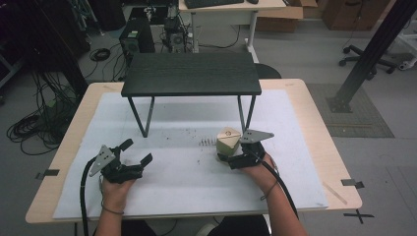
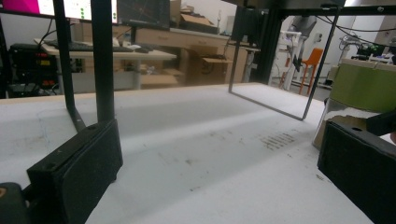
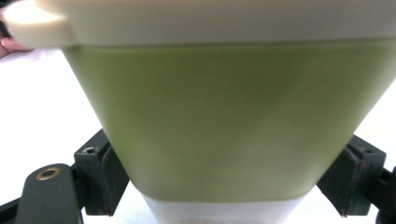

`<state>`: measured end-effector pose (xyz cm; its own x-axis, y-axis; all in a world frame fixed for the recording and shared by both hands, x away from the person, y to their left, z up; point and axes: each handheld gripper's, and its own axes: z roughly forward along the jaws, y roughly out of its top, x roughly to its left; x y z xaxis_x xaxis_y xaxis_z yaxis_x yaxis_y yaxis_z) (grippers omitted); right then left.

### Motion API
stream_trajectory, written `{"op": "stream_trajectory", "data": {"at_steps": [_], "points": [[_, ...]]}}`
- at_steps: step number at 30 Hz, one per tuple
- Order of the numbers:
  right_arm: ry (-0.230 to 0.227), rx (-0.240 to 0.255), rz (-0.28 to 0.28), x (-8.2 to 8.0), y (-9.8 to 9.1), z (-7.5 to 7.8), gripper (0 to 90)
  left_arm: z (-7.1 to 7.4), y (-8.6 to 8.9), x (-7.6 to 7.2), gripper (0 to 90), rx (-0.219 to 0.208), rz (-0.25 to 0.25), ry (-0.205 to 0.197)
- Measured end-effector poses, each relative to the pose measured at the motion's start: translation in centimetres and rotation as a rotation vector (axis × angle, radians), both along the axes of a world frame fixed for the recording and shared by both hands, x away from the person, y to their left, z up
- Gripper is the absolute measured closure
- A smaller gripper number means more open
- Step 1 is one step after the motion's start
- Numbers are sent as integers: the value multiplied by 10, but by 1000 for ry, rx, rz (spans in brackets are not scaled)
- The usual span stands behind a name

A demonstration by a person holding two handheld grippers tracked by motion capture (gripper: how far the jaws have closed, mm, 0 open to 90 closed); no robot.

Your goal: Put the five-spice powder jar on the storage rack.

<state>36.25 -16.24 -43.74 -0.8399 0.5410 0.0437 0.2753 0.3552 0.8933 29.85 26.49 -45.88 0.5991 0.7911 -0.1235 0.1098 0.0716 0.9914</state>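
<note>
right gripper (image 1: 230, 156) clamped on green container (image 1: 228, 141), left gripper (image 1: 135, 151) spread wide, resting on white mat (image 1: 187, 162)

Black shelf (image 1: 191, 73) on thin legs at the table's (image 1: 314, 128) far edge; white mat (image 1: 177, 177) covering most of the table; tape strips (image 1: 352, 183) at side edges.

Two forearms entering from the bottom edge of the high view, each hand wrapped around a two-jaw gripper. Left gripper (image 1: 136, 151) low over the near-left part of the table, pointing forward and to the right, jaws spread wide with nothing between them. Right gripper (image 1: 227, 156) at mid-right, pointing left, jaws set on either side of a cup (image 1: 228, 141), against its lower walls. Cables trailing back along both wrists.
</note>
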Motion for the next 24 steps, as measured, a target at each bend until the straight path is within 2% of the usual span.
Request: {"op": "stream_trajectory", "data": {"at_steps": [11, 24], "points": [[-10, -1, -7, -1, 2, 0, 270, 0, 0, 0, 3, 2, 0, 2], [-36, 4, -16, -2, 4, -2, 297, 0, 0, 0, 3, 5, 4, 3]]}}
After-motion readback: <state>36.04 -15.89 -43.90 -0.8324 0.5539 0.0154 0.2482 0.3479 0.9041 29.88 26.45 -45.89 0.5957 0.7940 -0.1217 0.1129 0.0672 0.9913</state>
